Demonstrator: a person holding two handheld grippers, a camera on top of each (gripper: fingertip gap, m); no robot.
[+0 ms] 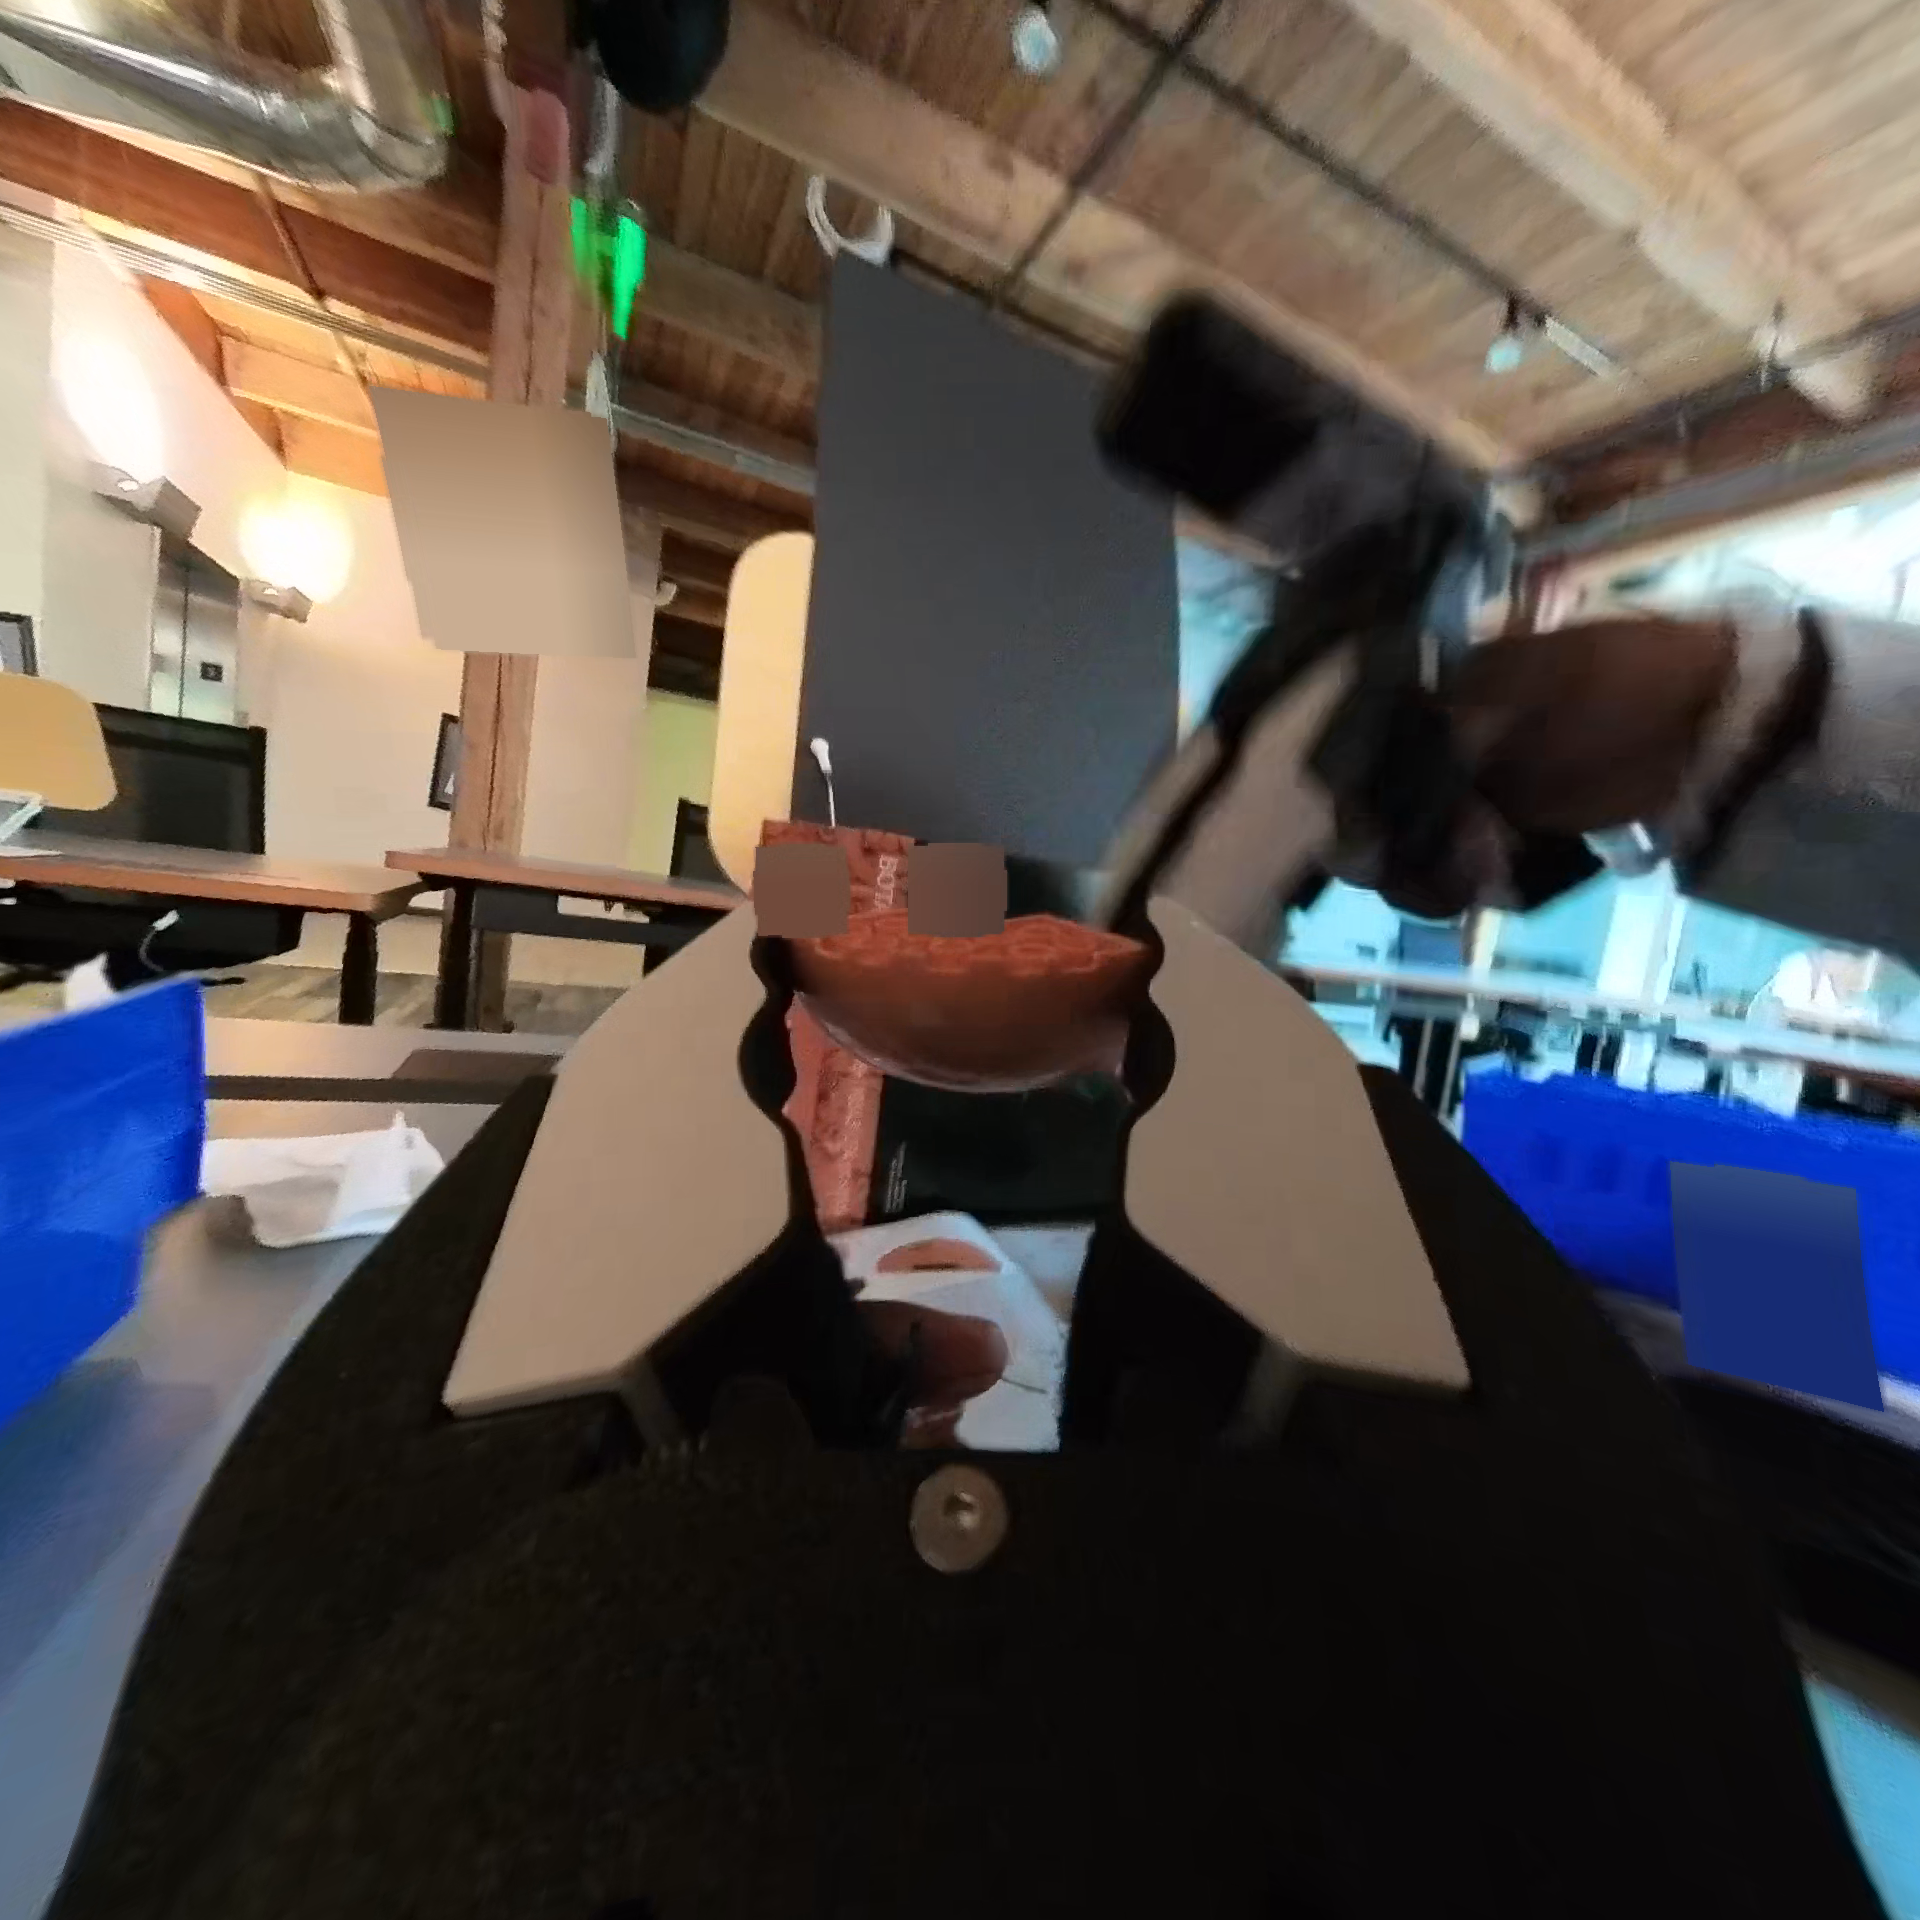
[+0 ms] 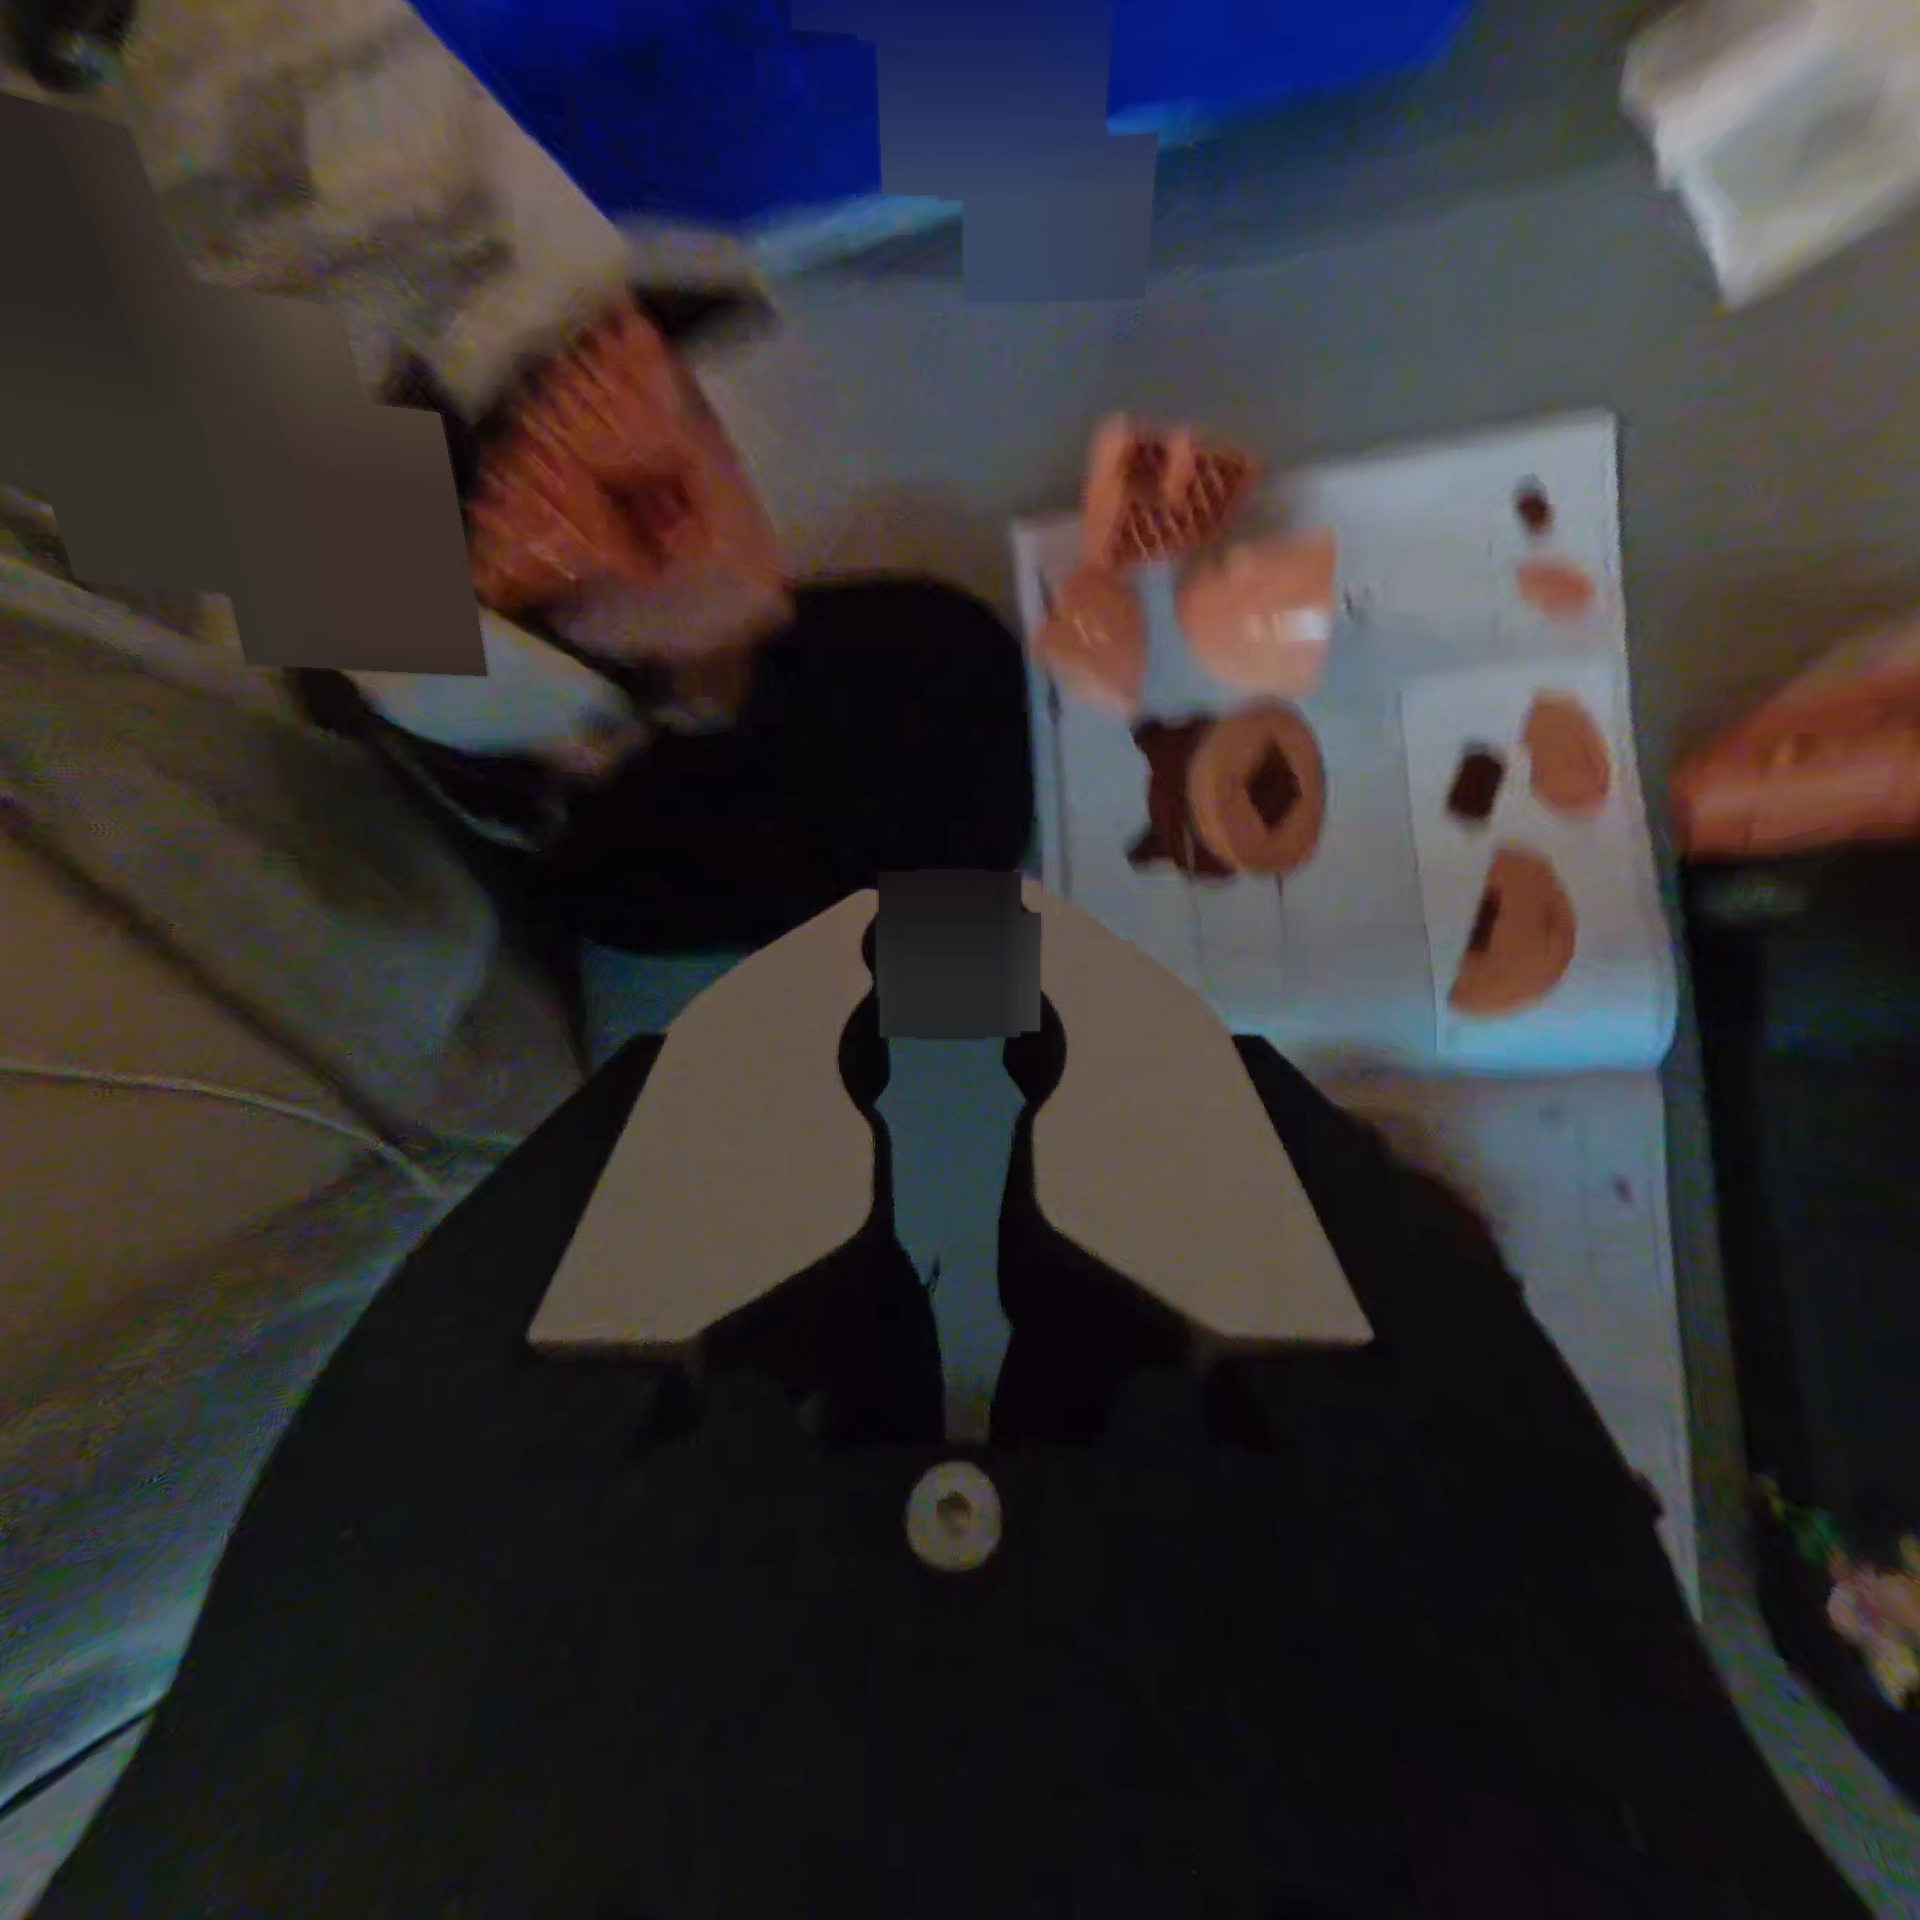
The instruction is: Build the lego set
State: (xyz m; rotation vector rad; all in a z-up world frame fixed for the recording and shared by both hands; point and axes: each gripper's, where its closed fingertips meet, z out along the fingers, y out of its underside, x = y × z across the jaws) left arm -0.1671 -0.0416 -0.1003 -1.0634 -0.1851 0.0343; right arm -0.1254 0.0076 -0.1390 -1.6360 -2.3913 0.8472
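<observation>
The left tongs (image 1: 956, 966) are seen closed on 1 terracotta, patterned cardboard package (image 1: 966, 997), both pads against its sides, raised above the grey counter (image 1: 239, 1278). The right tongs (image 2: 956, 935) are set narrow; their tips are masked, so a hold cannot be told. They are close by the package's upper right corner. Beyond lie 1 crumpled white paper (image 1: 312, 1174), 1 white printed sheet (image 2: 1538, 1039) and 2 blue bins (image 1: 94, 1164).

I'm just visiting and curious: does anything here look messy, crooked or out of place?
Only small things. A crumpled white paper lies left of the left gripper, which clamps a brown half-round piece. In the blurred right wrist view, wooden pieces seem jumbled together at one corner of the white sheet.
</observation>
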